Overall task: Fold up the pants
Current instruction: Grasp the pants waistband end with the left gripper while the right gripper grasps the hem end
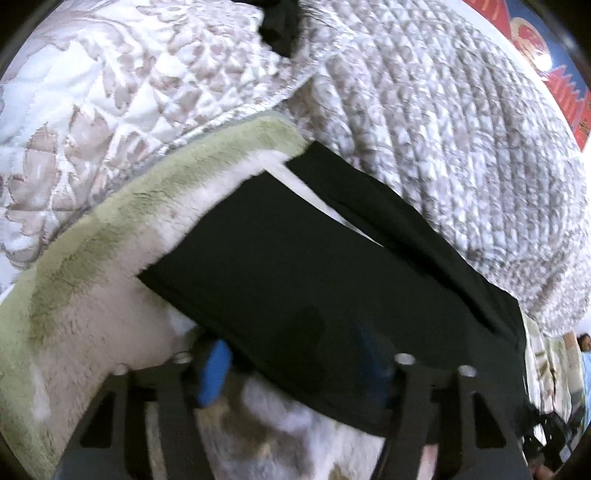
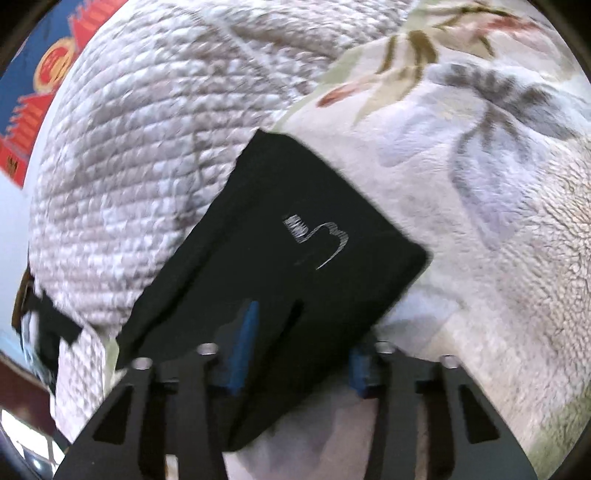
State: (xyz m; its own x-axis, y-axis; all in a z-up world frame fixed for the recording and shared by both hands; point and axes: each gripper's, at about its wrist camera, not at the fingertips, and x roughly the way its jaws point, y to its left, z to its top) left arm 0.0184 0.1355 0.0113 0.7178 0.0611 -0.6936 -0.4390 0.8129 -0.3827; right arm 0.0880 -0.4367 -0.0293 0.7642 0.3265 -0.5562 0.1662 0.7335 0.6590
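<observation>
Black pants (image 1: 295, 240) lie folded across a pale fleece blanket (image 1: 92, 295) on a bed. In the left wrist view my left gripper (image 1: 293, 365) straddles the near edge of the cloth. One blue pad (image 1: 214, 369) is beside the cloth and the other is half covered by it. A wide gap remains, so the jaws stand open. In the right wrist view the pants (image 2: 295, 206) show a small white logo (image 2: 317, 240). My right gripper (image 2: 303, 362) has the near hem bunched between its blue pads (image 2: 243, 347), which stand apart and do not pinch it.
A grey-white quilted cover (image 1: 443, 129) (image 2: 129, 166) bulges behind the pants. A floral fleece blanket (image 2: 480, 258) spreads to the right. A leaf-patterned quilt (image 1: 110, 92) lies at the left, a dark item (image 1: 277, 22) at the top, and a red and blue poster (image 1: 546, 55) (image 2: 37, 74) beyond.
</observation>
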